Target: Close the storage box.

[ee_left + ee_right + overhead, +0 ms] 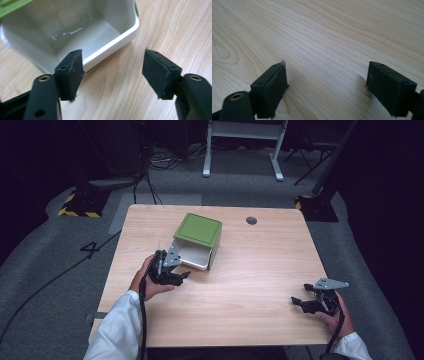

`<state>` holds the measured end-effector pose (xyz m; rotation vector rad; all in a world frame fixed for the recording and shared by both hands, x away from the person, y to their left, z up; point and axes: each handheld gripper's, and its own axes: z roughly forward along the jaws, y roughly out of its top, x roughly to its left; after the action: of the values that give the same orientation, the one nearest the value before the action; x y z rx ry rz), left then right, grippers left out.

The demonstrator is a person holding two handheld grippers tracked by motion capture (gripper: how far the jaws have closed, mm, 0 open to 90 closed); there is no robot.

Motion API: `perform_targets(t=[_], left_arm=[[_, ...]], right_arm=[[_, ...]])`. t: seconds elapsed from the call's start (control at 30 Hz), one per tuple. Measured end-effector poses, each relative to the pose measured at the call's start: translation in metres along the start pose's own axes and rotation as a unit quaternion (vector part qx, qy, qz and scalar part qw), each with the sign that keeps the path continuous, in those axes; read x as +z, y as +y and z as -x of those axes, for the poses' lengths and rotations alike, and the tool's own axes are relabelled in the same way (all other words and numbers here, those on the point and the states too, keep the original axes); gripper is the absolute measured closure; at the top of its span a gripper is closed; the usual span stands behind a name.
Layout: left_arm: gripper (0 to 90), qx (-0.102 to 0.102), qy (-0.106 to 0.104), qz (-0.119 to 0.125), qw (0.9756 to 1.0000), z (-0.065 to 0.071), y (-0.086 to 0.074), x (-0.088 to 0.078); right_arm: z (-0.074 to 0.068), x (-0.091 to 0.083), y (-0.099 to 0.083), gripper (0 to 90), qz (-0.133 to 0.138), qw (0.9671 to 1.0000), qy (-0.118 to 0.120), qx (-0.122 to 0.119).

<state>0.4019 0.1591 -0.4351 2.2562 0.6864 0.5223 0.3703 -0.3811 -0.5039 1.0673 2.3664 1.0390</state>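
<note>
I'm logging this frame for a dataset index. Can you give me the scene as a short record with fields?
surface: wooden table
object: green box lying on its side, white inside, open mouth facing the person
box contents: nothing seen inside
left gripper: open, at the box's mouth, one of its fingers at the white rim
right gripper: open, over bare wood at the table's near right, apart from the box

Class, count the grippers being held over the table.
2: the left gripper sits by the open mouth of the green bin; the right gripper is near the table's right edge.
</note>
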Motion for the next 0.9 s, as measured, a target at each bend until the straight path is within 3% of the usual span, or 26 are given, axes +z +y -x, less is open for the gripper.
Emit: perform_targets(t=[0.13, 0.23, 0.4, 0.5, 0.8, 0.9], left_arm=[[24.4, -0.006, 0.003, -0.017, 0.9998, 0.000, -0.004, -0.004], [22.7, -0.001, 0.019, -0.036, 0.9992, 0.002, -0.008, -0.007], [18.9, 0.003, 0.015, -0.042, 0.9990, 0.004, -0.018, -0.012], [18.4, 0.012, 0.025, -0.053, 0.9982, 0.006, -0.024, -0.014], [17.8, 0.008, 0.042, -0.059, 0.9974, 0.009, -0.044, -0.023], [17.6, -0.004, 0.047, -0.064, 0.9968, 0.010, -0.058, -0.029]], right_arm=[[0.000, 0.000, 0.000, 16.9, 0.000, 1.0000, 0.000, 0.000], [0.000, 0.000, 0.000, 16.8, 0.000, 1.0000, 0.000, 0.000], [0.000, 0.000, 0.000, 16.9, 0.000, 1.0000, 0.000, 0.000], [0.000, 0.000, 0.000, 16.9, 0.000, 1.0000, 0.000, 0.000], [0.000, 0.000, 0.000, 16.9, 0.000, 1.0000, 0.000, 0.001], [0.000, 0.000, 0.000, 16.9, 0.000, 1.0000, 0.000, 0.001]])
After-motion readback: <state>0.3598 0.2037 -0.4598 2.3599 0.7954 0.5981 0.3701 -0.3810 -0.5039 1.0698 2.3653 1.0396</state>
